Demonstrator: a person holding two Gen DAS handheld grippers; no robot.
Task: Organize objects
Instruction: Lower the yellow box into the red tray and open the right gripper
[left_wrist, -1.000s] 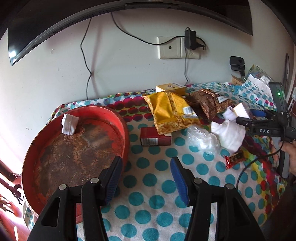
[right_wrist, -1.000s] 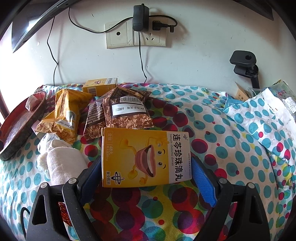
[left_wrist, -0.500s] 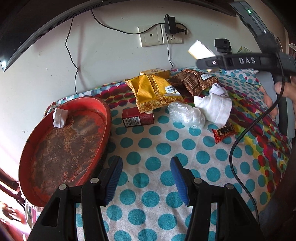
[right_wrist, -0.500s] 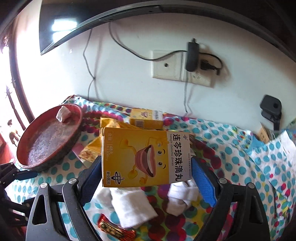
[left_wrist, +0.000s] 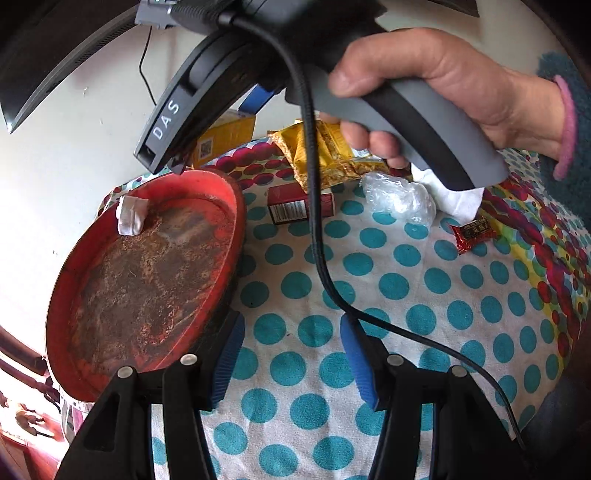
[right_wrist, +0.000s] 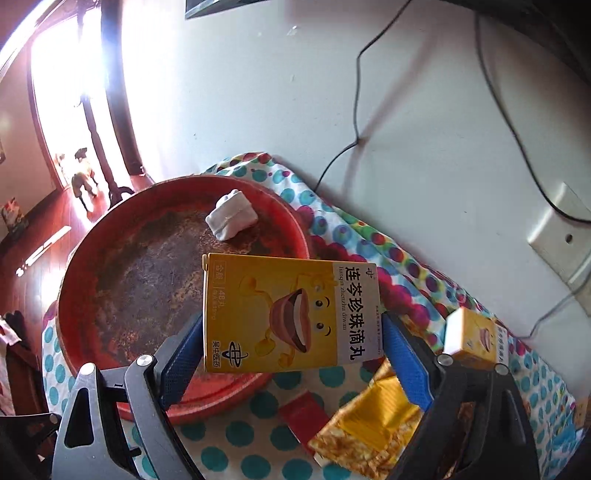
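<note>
**Yellow box gripped above the red tray**

Yellow box (right_wrist: 290, 315), printed with a cartoon face and Chinese characters, sits crosswise between the blue pads of the right gripper (right_wrist: 291, 338); the pads press on its two short ends. It hangs over the near rim of the red tray (right_wrist: 92, 236), tilted a little, with the gripper pointing steeply down toward the tray.

In the left wrist view a hand (left_wrist: 436, 85) wraps the grey handle of that right gripper, thumb on top, fingers curled under, a teal sleeve (left_wrist: 570, 122) with a pink cuff at the wrist. A black cable (left_wrist: 317, 236) trails from the handle across the cloth.

The left gripper (left_wrist: 291, 362) hovers low over the dotted cloth (left_wrist: 406, 295) beside the tray, jaws spread with nothing between them.

Counted: one tray, holding one white wad (right_wrist: 232, 214); two yellow boxes, the second (right_wrist: 471, 338) resting by the wall; one red pack (left_wrist: 301, 205); one gold snack bag (left_wrist: 325, 155); one clear plastic wrap (left_wrist: 399, 199); one small red sweet (left_wrist: 472, 234); one white towel (left_wrist: 458, 195).
</note>
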